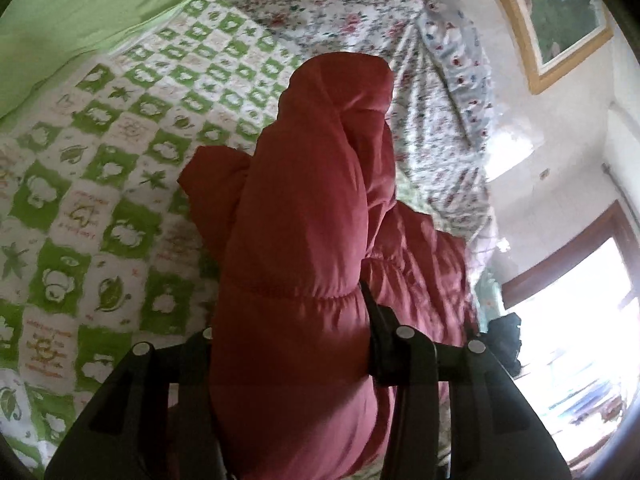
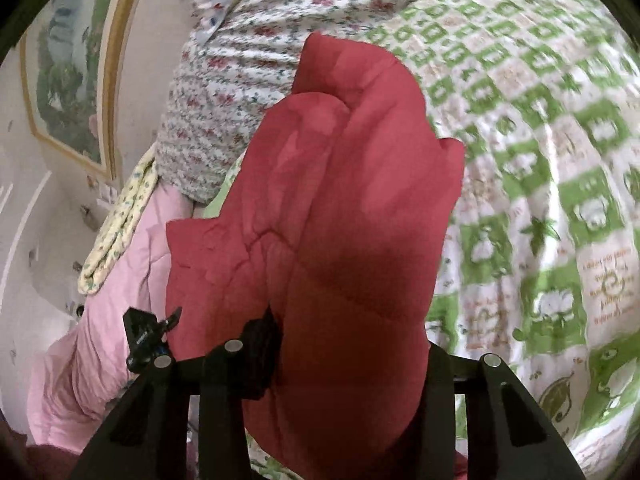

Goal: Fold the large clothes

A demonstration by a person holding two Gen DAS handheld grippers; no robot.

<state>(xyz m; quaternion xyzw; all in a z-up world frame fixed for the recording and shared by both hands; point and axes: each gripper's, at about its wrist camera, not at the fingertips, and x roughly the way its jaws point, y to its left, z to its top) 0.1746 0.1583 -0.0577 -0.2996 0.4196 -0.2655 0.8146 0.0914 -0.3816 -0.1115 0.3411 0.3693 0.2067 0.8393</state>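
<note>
A puffy red padded jacket [image 1: 304, 216] fills the middle of the left wrist view, lifted above the bed. My left gripper [image 1: 292, 320] is shut on a thick fold of it; the fabric bulges between the black fingers [image 1: 380, 328] and hides the tips. In the right wrist view the same red jacket [image 2: 352, 216] hangs in front of the camera. My right gripper [image 2: 352, 344] is shut on another bunched part of it, with the black fingers [image 2: 260, 352] pressed into the cloth on either side.
The bed has a green-and-white patterned quilt [image 1: 100, 184] and a floral sheet [image 1: 360, 8]. A pink quilt [image 2: 112, 320] and a small yellow cloth [image 2: 120, 232] lie by the wall. A framed picture [image 1: 560, 12] hangs on the wall; a bright window [image 1: 580, 320] is at the right.
</note>
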